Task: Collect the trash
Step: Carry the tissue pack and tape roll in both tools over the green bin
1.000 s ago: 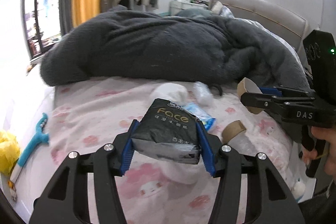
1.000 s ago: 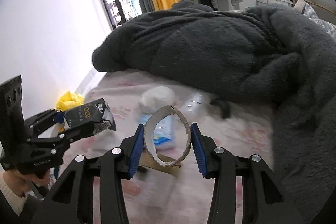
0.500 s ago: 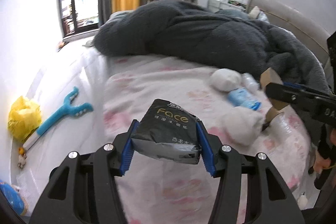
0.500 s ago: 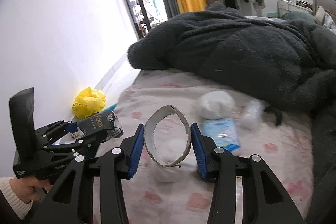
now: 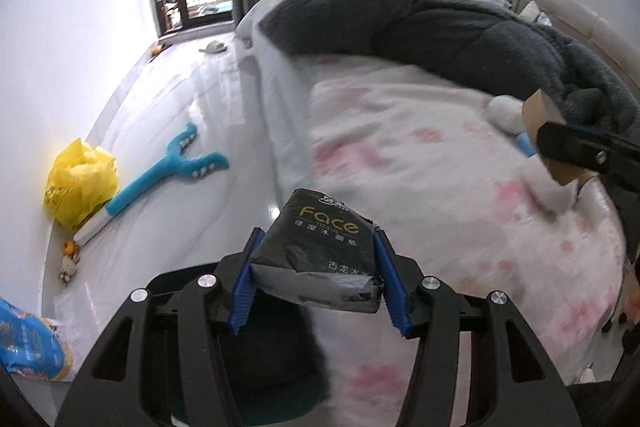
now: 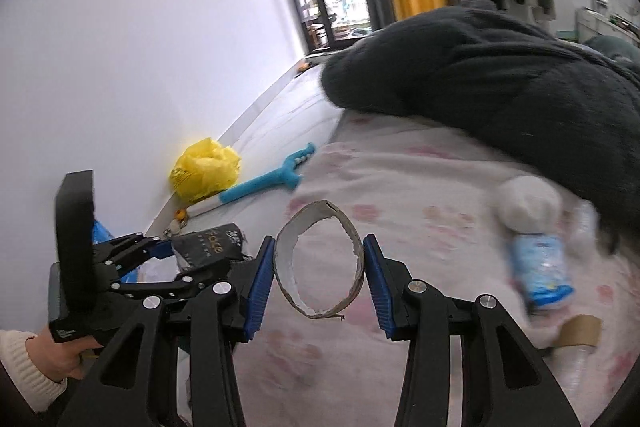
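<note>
The tissue pack (image 5: 320, 251) is dark, slightly glossy plastic film, creased at its near end. The cardboard ring (image 6: 320, 259) is matt grey-brown paperboard with a torn, rough rim. Both grippers are matt black plastic with ribbed blue pads (image 5: 242, 287) and shiny metal screw heads. The bed sheet (image 5: 440, 167) is soft matt cloth, and the dark blanket (image 6: 500, 79) at the far right looks thick and fuzzy. The floor (image 5: 180, 87) on the left is smooth and glossy. The yellow bag (image 6: 206, 169) is thin crinkled plastic.
</note>
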{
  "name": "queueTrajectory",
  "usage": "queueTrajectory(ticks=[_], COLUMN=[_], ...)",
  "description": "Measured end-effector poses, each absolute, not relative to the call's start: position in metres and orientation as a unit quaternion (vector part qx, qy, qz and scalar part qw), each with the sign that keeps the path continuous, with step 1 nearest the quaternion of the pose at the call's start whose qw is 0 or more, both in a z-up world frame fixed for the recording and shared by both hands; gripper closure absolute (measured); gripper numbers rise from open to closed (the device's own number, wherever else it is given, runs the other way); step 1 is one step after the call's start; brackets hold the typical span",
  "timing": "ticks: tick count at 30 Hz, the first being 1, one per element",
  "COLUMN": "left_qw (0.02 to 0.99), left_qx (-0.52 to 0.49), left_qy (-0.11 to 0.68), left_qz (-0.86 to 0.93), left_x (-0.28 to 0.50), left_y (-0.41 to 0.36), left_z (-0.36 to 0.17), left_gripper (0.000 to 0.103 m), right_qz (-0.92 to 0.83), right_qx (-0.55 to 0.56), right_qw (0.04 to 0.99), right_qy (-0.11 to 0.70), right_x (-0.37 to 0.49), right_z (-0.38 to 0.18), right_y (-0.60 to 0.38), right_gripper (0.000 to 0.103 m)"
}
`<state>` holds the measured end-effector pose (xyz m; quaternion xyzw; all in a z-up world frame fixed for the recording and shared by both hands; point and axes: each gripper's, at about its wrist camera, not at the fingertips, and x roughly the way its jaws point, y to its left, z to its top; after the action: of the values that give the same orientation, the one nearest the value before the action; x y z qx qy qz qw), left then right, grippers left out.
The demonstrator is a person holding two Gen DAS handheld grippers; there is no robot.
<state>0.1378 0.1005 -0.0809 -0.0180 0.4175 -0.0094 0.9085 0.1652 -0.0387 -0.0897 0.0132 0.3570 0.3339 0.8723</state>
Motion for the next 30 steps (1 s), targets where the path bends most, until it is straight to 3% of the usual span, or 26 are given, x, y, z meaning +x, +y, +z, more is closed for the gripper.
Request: queueTrajectory(ticks=[22, 30], left_qw=[0.807, 0.791], left_qx=[-0.083, -0.096], left_qy=[0.583, 0.603], left_qz=[0.047, 0.038], left_x=[0.112, 0.103], left_y=[0.219, 0.23], left_z=[-0.19, -0.199], left_gripper=[0.046, 0.044], right_qz=[0.405, 0.408], right_qx=[-0.024, -0.033], right_qw=[0.809, 0.794], right_qy=[0.425, 0.45], right_x=[0.147, 0.145], right_z=[-0.127, -0.144], right_y=[0.105, 0.135], right_gripper=[0.058, 0.058])
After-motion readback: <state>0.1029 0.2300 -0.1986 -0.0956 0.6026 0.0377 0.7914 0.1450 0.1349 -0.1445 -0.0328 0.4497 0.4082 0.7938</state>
